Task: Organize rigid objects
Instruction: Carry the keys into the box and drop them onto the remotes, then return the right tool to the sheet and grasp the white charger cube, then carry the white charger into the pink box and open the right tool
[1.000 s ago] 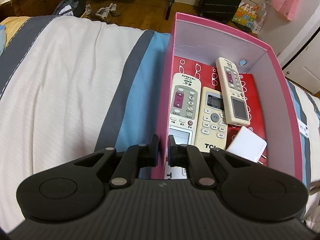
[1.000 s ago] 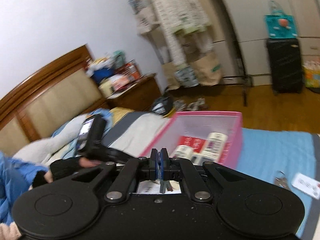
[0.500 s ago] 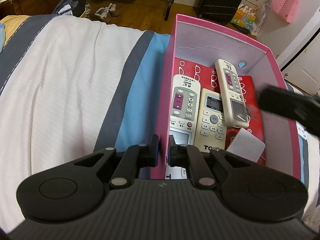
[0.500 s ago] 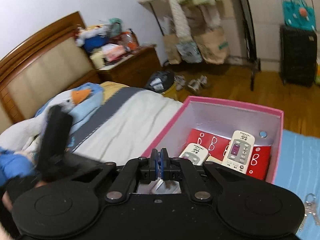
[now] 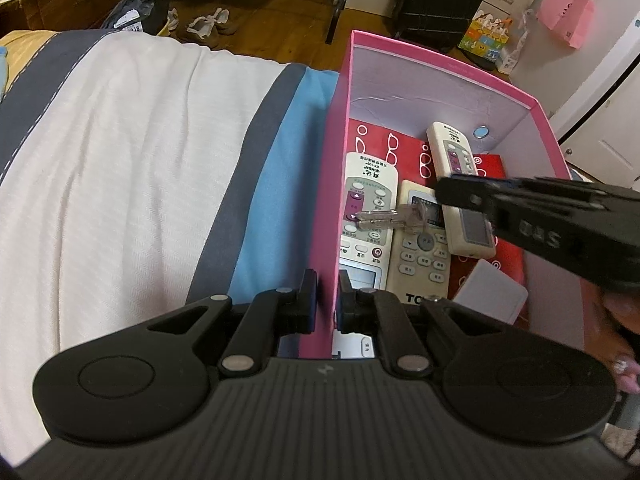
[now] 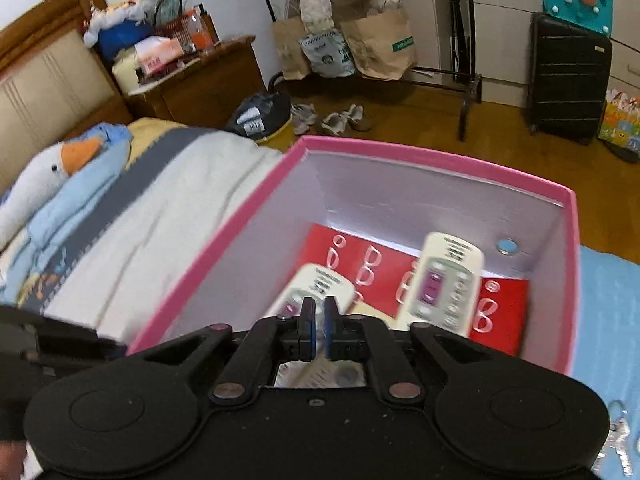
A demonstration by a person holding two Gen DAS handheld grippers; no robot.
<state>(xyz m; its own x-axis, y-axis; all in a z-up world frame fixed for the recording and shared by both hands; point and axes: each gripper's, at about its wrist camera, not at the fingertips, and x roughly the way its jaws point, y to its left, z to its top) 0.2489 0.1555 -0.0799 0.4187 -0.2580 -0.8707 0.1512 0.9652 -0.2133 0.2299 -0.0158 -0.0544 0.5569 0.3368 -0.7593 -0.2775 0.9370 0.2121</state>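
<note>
A pink box stands on the bed and holds three white remotes, a white card and a red booklet. My left gripper is shut on the box's near left wall. My right gripper reaches in from the right above the remotes. A silver key hangs in the air just off its tip. In the right wrist view the right gripper shows a small gap between its blue pads, with nothing seen between them, above the box.
The bed has a white, grey and blue striped cover. A goose plush lies near the headboard. More keys lie on the blue cover right of the box. A black suitcase and shoes stand on the wood floor.
My right gripper swung over the box and its pads parted slightly; the key it held now shows in the air over the remotes. The left gripper kept its hold on the box wall.
</note>
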